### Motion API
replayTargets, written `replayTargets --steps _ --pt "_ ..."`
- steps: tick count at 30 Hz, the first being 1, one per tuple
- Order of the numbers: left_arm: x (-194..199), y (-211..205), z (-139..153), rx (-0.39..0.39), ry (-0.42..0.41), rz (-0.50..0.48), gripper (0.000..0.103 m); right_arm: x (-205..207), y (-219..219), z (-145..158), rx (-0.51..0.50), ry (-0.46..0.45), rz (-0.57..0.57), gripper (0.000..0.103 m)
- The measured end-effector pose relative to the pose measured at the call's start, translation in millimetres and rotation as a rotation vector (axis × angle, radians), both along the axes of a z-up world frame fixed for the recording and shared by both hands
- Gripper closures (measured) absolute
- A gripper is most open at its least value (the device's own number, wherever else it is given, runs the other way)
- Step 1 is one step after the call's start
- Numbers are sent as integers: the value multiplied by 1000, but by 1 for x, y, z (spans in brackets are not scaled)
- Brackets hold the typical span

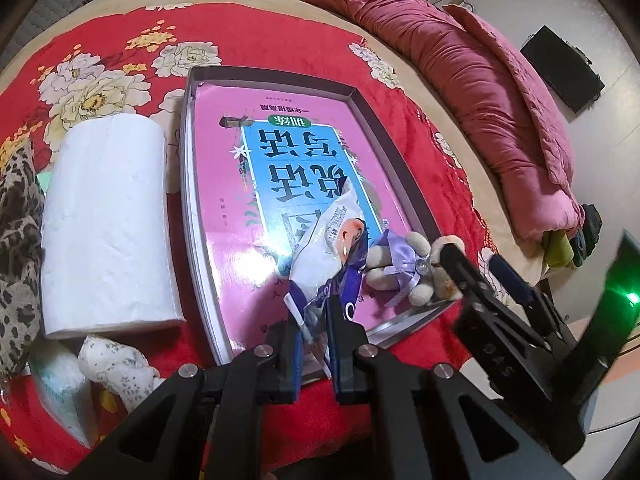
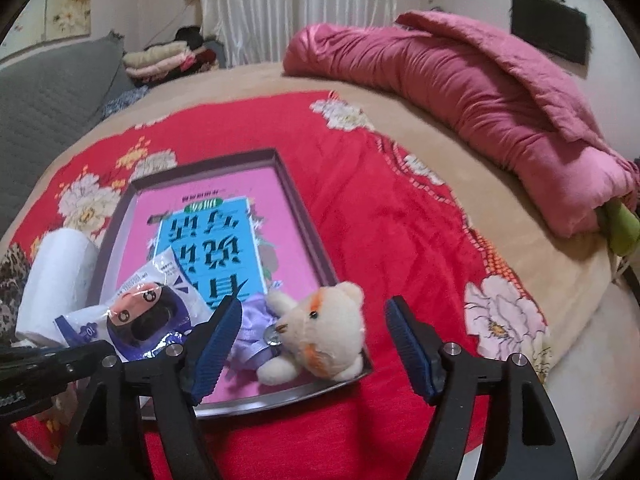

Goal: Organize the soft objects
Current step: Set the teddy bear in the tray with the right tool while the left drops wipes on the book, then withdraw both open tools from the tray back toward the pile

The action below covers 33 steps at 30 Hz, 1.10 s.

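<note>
**Mei:** On the red floral bedspread (image 1: 280,36), what sits at the centre of the left wrist view?

**Jun:** A shallow dark-walled tray (image 1: 362,98), with a pink book (image 1: 224,184) lying flat inside it. The left gripper (image 1: 314,334) has its blue pads closed on the near edge of a white and purple plastic packet (image 1: 320,256), which rests on the book towards the tray's 5 o'clock corner.

**Mei:** And the soft toy?

**Jun:** A cream teddy bear (image 2: 320,328) in a lilac dress lies in that same near corner, just at 3 o'clock of the packet and touching it. In the right wrist view the right gripper (image 2: 314,342) has its jaws wide apart; the left blue pad overlaps the dress, but whether it touches I cannot tell, and the right pad stands clear beyond the bear's head, over the bedspread.

**Mei:** Anything outside the tray?

**Jun:** At 9 o'clock of it a white paper roll (image 1: 108,224) lies on its side, just beside the tray wall. A leopard-print cloth (image 1: 18,232) is further out at 9 o'clock, and at 7 o'clock sit a small spotted white cloth bundle (image 1: 116,368) and a pale wrapped pack (image 1: 60,384). A bunched pink quilt (image 1: 472,80) stretches along the bed's edge at 2 o'clock, well apart from the tray.
</note>
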<state>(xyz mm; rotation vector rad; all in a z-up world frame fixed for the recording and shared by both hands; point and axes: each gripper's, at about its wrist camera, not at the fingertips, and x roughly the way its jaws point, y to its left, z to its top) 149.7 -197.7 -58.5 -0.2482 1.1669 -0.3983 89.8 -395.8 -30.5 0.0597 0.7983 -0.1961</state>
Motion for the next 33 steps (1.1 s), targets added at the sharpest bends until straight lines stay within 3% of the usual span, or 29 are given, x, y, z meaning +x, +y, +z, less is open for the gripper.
replayTargets --steps 12,21,26,33 --pt "9 -6 -11 87 39 15 89 -4 -5 2 -7 -5 -32 27" --pt "6 -3 -13 89 59 -1 88 -2 0 -1 -29 7 -19 27" --pt "3 -4 -11 96 52 -20 74 -2 0 -1 -24 12 -20 27" --pt "-2 -9 -11 127 37 -53 63 -2 0 -1 -25 11 -20 27"
